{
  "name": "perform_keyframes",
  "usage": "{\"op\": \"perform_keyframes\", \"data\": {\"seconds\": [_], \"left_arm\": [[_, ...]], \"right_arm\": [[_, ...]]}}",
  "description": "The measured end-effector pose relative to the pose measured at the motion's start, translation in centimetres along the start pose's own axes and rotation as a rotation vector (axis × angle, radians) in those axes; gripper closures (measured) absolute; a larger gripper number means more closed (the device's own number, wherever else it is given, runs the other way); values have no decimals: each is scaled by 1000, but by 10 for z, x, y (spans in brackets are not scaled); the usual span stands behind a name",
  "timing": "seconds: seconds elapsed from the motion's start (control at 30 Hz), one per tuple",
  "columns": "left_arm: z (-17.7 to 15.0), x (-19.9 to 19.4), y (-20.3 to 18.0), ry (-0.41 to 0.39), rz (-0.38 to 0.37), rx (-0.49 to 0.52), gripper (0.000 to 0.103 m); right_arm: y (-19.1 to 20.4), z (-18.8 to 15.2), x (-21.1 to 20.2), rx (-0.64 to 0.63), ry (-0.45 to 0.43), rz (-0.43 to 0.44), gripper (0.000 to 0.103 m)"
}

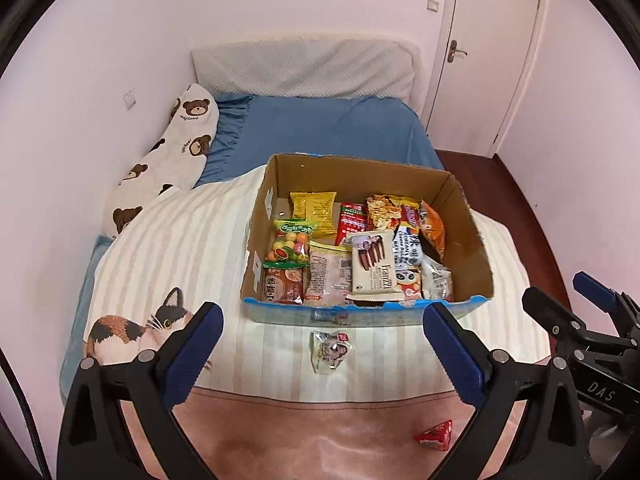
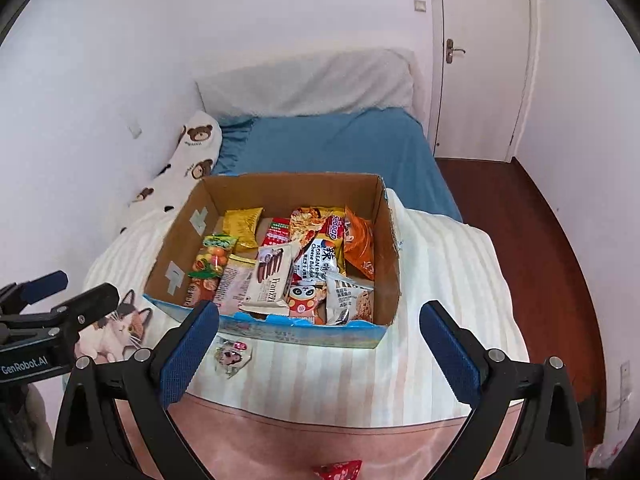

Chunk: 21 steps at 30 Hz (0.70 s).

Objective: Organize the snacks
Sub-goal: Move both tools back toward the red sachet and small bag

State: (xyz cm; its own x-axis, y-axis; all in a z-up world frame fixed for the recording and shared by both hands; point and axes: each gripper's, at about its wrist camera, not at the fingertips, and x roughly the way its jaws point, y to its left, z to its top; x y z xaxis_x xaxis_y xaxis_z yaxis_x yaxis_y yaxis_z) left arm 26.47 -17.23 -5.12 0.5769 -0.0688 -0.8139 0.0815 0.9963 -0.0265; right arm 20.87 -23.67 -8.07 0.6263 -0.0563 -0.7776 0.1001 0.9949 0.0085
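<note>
Both grippers spread wide, holding nothing. Clear snack packet (image 1: 330, 350) lies on the striped blanket (image 1: 260, 352), just outside the cardboard box (image 1: 360, 316) front wall, at 12 o'clock between the left gripper (image 1: 322, 364) fingers; from the right gripper (image 2: 318, 354) it sits toward 10 o'clock. Left nearer, by judgement. Red packet (image 1: 435, 435) lies nearer, at 5 o'clock.

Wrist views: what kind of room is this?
Most likely a bedroom. A bed with a blue sheet and padded headboard fills the room, with a bear-print pillow along the wall. The snack box sits on a striped blanket on the bed. A closed door stands behind.
</note>
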Motion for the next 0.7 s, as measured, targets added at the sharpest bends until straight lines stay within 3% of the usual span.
{"op": "perform_keyframes", "data": {"seconds": [0.1,0.23,0.33,0.53,0.7], "left_arm": [[-6,-7,1,-8,-3,-6,0],[-22,-5,12,3,-17,-37,1],[-45,18,25,77,1,-75,1],[-99,80,49,301,17,-157,1],[-123,118,47,389,39,-143,1]], "right_arm": [[-1,-6,-10,13,-4,17,1],[-11,-24,-5,67,63,78,1],[-26,-54,20,131,194,105,1],[-68,-148,87,363,493,158,0],[-82,-217,136,489,673,187,1]]}}
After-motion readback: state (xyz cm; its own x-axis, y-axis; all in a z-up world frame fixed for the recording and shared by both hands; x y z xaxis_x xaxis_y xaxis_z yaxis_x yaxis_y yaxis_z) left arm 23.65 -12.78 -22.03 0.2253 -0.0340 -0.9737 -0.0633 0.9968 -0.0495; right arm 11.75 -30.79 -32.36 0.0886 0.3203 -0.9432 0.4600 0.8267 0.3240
